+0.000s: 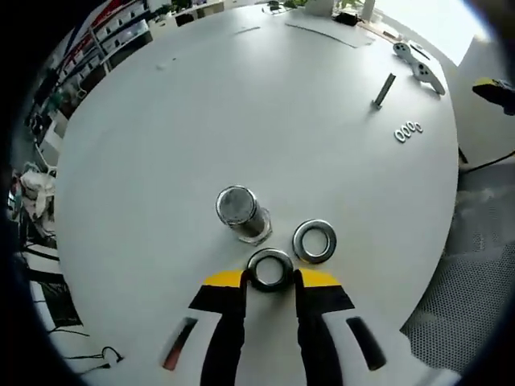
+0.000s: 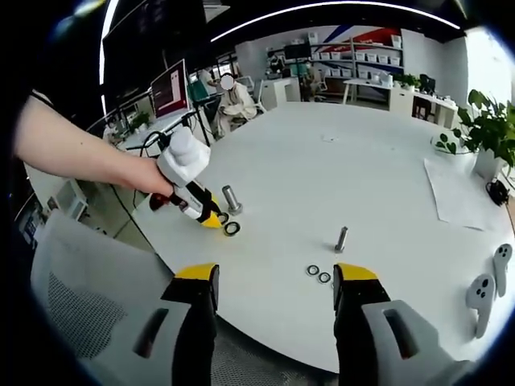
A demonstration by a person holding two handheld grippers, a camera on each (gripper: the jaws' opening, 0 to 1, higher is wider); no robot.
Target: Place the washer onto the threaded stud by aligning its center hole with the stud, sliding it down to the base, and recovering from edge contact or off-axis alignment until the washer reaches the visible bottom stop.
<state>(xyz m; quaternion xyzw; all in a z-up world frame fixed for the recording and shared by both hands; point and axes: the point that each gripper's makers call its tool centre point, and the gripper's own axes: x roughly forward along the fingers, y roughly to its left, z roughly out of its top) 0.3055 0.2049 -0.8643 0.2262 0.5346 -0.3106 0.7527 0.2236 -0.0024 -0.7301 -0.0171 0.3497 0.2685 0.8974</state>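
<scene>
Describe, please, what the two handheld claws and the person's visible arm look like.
Both claws, left claw and right claw, have black jaws tipped in yellow on grey-white bodies. Seen from the right gripper view, the left claw carries a white rounded housing. The person's forearm is bare, with no sleeve visible.

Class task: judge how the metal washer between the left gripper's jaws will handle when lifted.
The washer looks rigid metal, so it won't flex. Its shiny, thin rim may slip from the jaws. If dropped on edge, the round shape could roll across the smooth table.

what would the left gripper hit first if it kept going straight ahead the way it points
Probably the threaded stud, standing just beyond the washer that the left gripper holds between its fingers. The stud sits slightly left of the line, so it might only graze it; depth is unclear.
</scene>
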